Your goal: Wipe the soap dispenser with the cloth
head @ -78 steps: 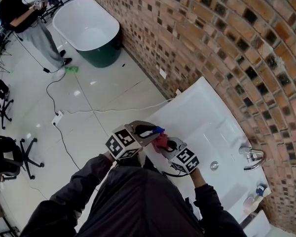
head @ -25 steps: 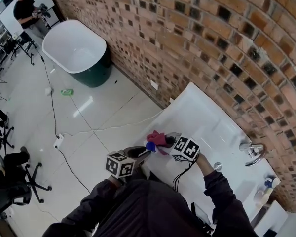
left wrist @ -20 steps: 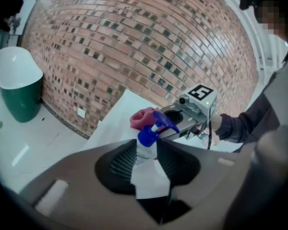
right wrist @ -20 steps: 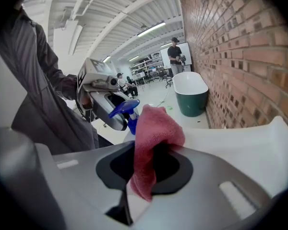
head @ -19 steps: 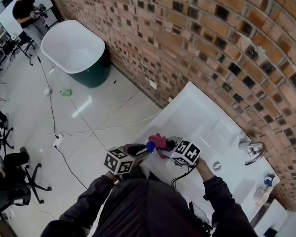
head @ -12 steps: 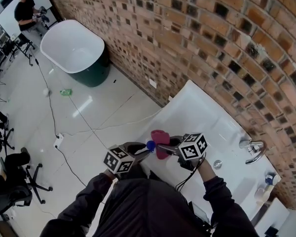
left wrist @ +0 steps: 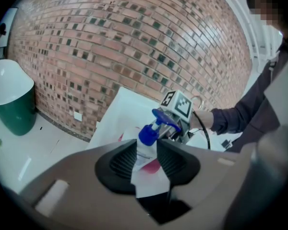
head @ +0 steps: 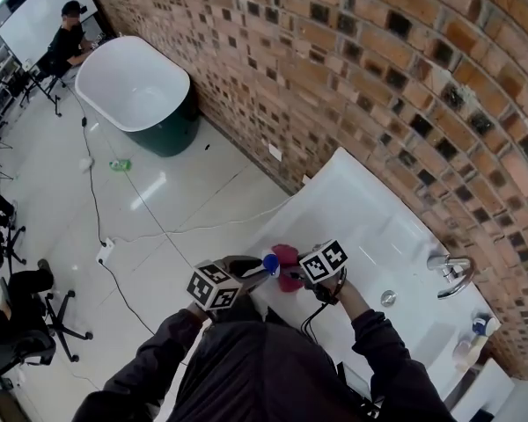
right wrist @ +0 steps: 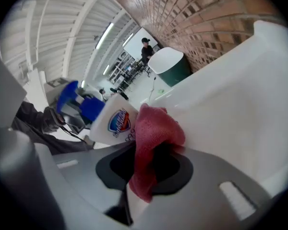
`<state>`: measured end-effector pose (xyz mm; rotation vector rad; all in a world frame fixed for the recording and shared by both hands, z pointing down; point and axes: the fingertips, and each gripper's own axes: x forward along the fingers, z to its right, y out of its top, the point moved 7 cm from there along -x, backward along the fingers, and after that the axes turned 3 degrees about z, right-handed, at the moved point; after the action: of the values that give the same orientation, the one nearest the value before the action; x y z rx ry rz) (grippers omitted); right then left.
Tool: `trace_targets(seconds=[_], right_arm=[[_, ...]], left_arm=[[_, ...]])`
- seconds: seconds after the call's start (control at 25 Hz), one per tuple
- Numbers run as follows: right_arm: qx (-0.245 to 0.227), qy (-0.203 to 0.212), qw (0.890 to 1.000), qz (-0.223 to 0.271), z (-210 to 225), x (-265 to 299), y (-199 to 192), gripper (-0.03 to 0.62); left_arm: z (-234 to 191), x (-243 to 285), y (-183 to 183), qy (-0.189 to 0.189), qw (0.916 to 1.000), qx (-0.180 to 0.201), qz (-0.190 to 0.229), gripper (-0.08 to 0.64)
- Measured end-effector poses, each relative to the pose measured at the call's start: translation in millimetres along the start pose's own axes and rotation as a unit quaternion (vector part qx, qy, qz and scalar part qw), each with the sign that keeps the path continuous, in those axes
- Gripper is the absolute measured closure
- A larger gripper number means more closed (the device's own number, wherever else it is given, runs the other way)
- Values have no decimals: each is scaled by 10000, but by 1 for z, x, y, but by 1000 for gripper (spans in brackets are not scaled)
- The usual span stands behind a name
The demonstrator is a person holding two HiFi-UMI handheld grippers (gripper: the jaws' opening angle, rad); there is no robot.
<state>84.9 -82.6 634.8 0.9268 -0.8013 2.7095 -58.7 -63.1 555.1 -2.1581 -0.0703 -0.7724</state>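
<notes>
The dispenser (left wrist: 145, 151) is up in the air by the near corner of the basin (head: 370, 222). Its white body is pinched between the jaws of the left gripper (left wrist: 146, 159) and its blue pump is clear above them, probably so the sides are free for wiping. The cloth (right wrist: 151, 138) is clamped in the right gripper (right wrist: 149, 169), bunched and bulging past the jaws (a soft pad, in effect). It lies against the bottle's labelled side. Held aloft, either tool can likely turn to reach a fresh face.

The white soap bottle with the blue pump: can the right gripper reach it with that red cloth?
Probably yes: its red cloth sits right beside the white soap bottle, nothing between them.
</notes>
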Motion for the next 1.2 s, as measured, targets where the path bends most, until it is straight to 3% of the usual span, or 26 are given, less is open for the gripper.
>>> trace_targets(seconds=[0.12,0.24,0.44,0.56,0.76,0.96,1.2], right_arm=[[-548,-539,9960,-449,-4,11,-8,525],[-849,-736,9934,-238,-13,4,-6,525],[-1267,-493,9883,691,-41,-42,6,525],[-1487,-242,9854,793,-59,-54,3,525],[-1470,-107,9863,735,-67,-45,-3,525],[-1432,2,9875,654,-73,-36,-7,525],[-1395,51,9883,619,-76,-29,-9,525]], left_arm=[[-1,1,0,-8,10000,-24,-4,422],[-5,-3,-1,-3,9999,-164,52,422],[-24,-16,-3,395,9977,-499,212,427],[-36,-15,-3,789,9952,-575,81,502],[-35,4,2,776,9967,-198,-120,503],[-29,19,11,638,9976,187,-217,552],[-36,24,12,659,9972,239,-267,560]])
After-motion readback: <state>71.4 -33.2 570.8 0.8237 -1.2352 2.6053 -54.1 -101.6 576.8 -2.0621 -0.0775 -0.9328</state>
